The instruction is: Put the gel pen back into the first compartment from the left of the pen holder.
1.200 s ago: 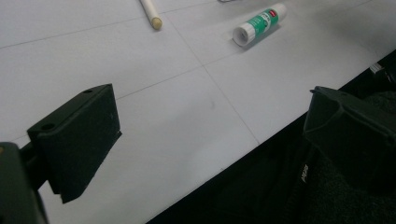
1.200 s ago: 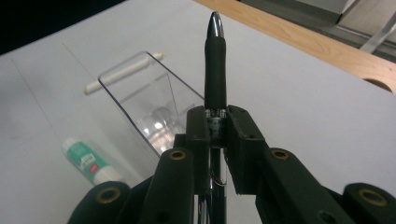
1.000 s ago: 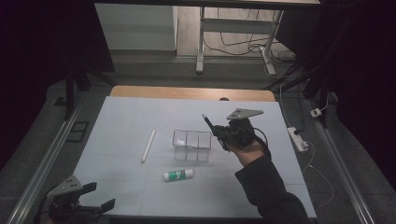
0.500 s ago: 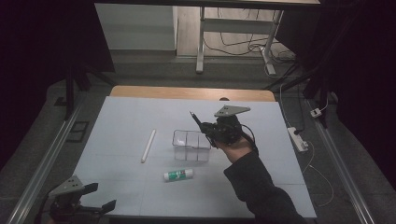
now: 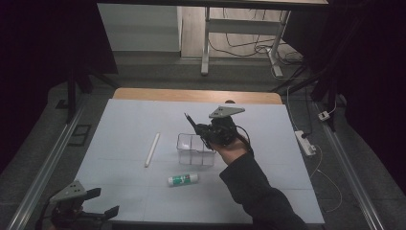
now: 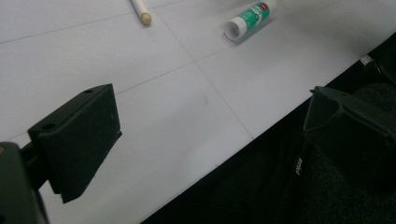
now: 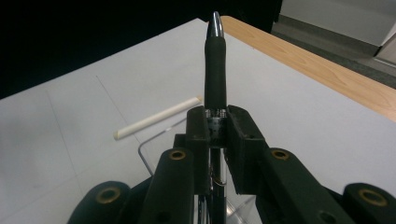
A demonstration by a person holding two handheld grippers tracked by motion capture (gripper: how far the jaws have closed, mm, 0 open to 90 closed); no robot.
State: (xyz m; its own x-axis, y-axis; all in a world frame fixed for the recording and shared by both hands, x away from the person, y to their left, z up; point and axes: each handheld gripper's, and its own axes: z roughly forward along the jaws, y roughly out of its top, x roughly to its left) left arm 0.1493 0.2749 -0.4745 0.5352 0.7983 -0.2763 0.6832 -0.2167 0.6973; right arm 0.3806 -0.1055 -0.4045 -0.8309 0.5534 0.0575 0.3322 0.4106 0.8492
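High view: the right claw hangs above the worktop, over the far right part of a clear plastic box that stands near the middle of the white surface. A person's dark-sleeved forearm comes in from the bottom edge and carries it. The claw is pinched on a black pen, whose free end sticks out up and to the left, tilted, clear of the box. In the right gripper view the two jaws press on the pen from either side just below its dark rubber grip, and its silver tip points away from the camera; a corner of the box shows under the jaws.

A white stick lies on the worktop just left of the box, apart from it. A green-and-white glue stick lies on its side nearer the person, a little in front of the box.

The left claw sits low at the near left corner of the worktop. In the left gripper view its jaws stand spread wide with nothing between them, over the near edge of the worktop.
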